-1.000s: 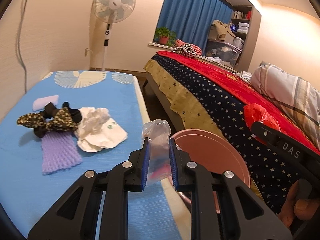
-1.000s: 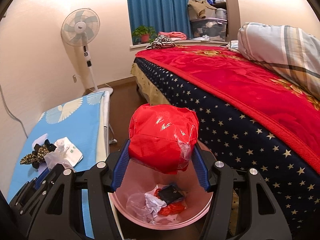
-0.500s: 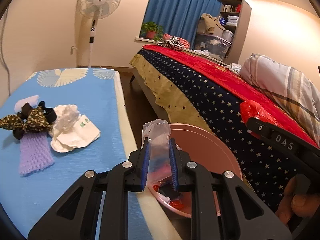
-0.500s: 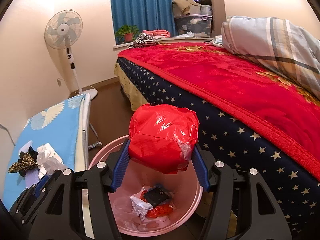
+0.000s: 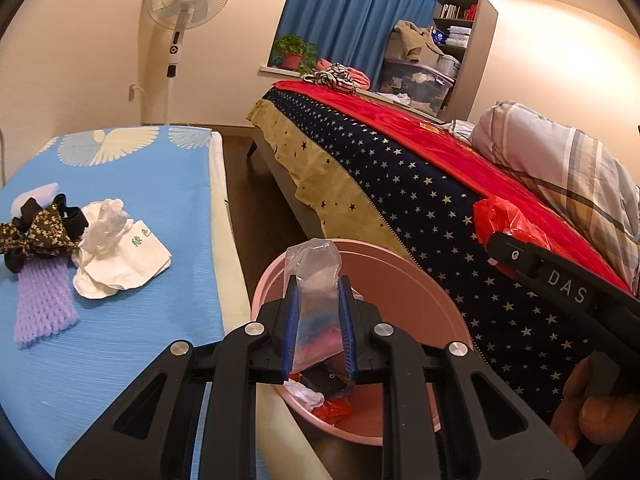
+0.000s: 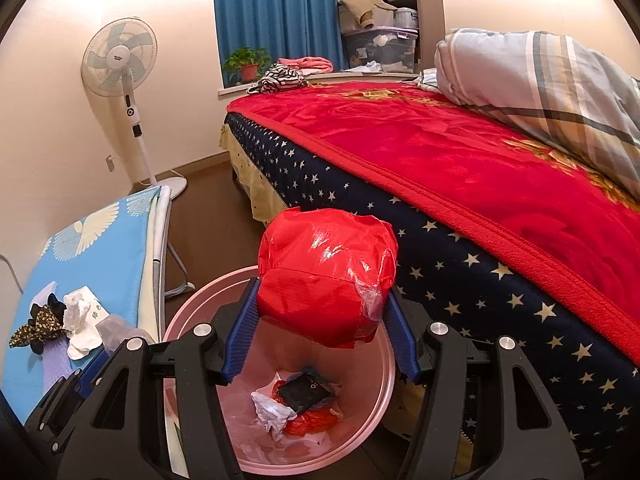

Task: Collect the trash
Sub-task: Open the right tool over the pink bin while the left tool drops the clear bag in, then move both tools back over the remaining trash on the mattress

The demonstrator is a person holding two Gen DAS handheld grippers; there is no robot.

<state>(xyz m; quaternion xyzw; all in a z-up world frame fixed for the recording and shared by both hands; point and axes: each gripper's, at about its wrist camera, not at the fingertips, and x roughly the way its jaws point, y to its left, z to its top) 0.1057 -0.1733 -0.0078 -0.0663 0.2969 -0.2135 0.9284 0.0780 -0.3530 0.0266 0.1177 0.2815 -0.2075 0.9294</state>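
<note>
1. Left wrist view: a crumpled clear plastic bag [image 5: 314, 280] is clamped between the left tongs [image 5: 319, 334], above the near rim of the round pink plastic bin [image 5: 424, 304]. White crumpled paper [image 5: 120, 256] is seen lying on the blue table [image 5: 132, 344].
2. Right wrist view: a bulging red plastic bag [image 6: 326, 276] is clamped in the right tongs [image 6: 320, 340], directly over the pink bin, in which trash is seen lying.

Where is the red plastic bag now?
In the right wrist view, the red plastic bag is clamped in the right gripper, directly above the pink bin beside the bed.
</note>
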